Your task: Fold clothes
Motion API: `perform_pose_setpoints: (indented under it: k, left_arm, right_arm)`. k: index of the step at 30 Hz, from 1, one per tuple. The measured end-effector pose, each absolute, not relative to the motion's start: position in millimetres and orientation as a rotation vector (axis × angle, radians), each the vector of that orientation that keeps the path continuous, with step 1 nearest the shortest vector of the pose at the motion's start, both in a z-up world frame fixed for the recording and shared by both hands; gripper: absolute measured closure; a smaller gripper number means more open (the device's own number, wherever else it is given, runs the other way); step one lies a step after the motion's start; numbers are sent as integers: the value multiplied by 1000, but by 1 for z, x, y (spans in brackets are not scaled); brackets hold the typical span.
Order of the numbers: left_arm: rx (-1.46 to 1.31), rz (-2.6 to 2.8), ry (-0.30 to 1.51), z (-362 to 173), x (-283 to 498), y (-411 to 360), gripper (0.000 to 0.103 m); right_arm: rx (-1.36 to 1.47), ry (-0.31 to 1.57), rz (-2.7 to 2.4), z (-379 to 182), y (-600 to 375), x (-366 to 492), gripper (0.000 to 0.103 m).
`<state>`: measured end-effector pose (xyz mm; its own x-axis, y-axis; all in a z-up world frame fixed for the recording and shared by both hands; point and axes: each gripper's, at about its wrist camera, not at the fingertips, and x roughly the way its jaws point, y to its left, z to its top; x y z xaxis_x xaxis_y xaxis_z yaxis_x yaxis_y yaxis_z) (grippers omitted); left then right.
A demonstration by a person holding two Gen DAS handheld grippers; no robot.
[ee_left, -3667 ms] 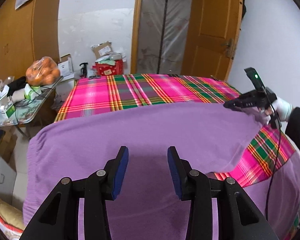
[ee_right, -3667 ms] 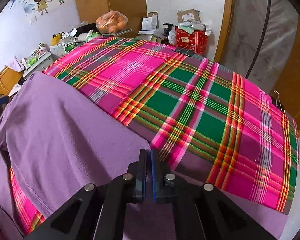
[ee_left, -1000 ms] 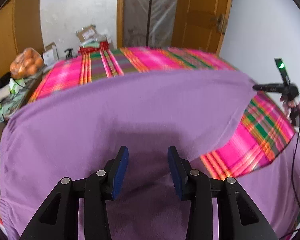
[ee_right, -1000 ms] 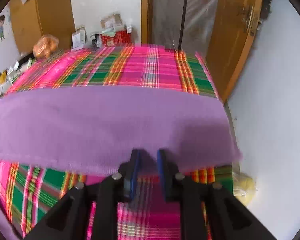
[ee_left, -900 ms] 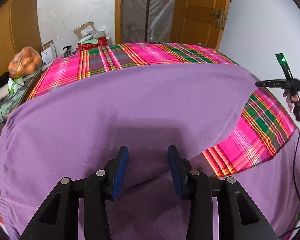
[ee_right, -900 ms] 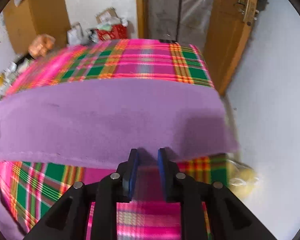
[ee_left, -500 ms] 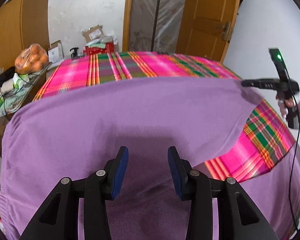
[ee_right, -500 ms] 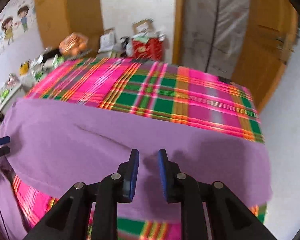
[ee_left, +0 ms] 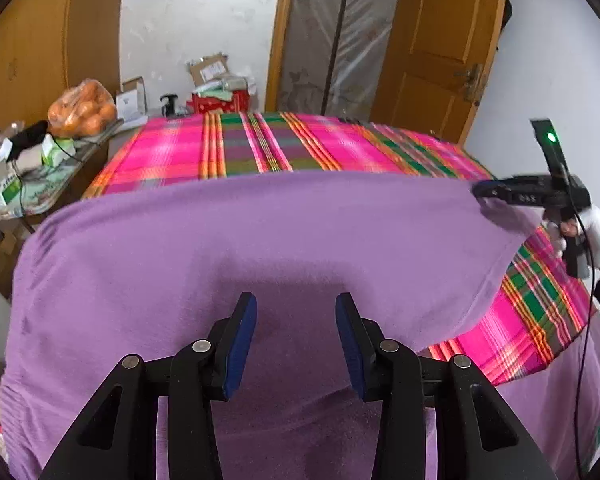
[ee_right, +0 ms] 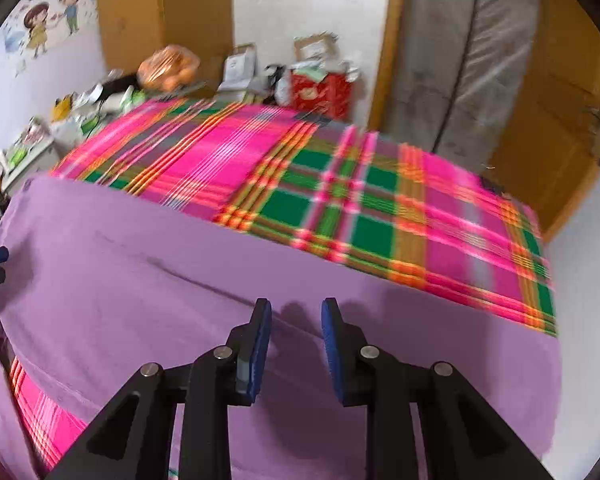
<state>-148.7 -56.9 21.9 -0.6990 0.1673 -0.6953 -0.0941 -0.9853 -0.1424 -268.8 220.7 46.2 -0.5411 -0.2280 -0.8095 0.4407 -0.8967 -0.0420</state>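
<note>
Lying soft and limp, purple cloth (ee_left: 284, 240) looks best pinched at its 12 o'clock edge; left gripper (ee_left: 296, 344) gapes empty, right gripper (ee_right: 294, 354) jaws opening, empty.

A purple garment (ee_right: 148, 280) spreads across the lower half of the frame, folded over a pink and green plaid sheet (ee_right: 340, 208) that fills the middle. At bottom centre the right gripper (ee_right: 296, 336) hangs over the purple cloth, its jaws opening with nothing pinched between the blue pads. A bag of oranges (ee_right: 168, 64) sits at upper left, a red box (ee_right: 320, 90) beside it, a wooden door (ee_right: 556, 120) at right.
</note>
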Motion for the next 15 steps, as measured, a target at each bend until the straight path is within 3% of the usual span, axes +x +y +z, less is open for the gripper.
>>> perform_pose_setpoints:
  k: [7, 15]
  left_arm:
    - [-1197, 2722, -166, 15, -152, -59, 60]
    - [-1191, 2740, -221, 14, -150, -68, 60]
  right_arm:
    - [1341, 245, -2579, 41, 230, -322, 63]
    - [1271, 74, -2519, 49, 264, -289, 68]
